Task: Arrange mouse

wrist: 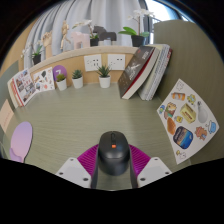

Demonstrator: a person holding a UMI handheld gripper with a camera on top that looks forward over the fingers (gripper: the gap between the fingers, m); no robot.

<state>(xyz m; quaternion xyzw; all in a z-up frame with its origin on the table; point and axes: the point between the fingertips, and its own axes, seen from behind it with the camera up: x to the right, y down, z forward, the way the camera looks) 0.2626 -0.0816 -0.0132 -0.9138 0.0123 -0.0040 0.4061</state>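
A dark grey mouse (pixel 112 148) with an orange mark near its scroll wheel sits between my gripper's (pixel 112 162) fingers, its front pointing away from me. The magenta pads (pixel 88 158) press against both of its sides, so the gripper is shut on it. It is over the grey-green desk surface (pixel 100 115). Whether it rests on the desk or is lifted, I cannot tell.
Several books (pixel 145 70) lean beyond the fingers to the right. Three small potted plants (pixel 104 75) stand along the back by a shelf. A picture sheet (pixel 187 118) lies at the right, a pink oval (pixel 20 140) and leaflets (pixel 30 85) at the left.
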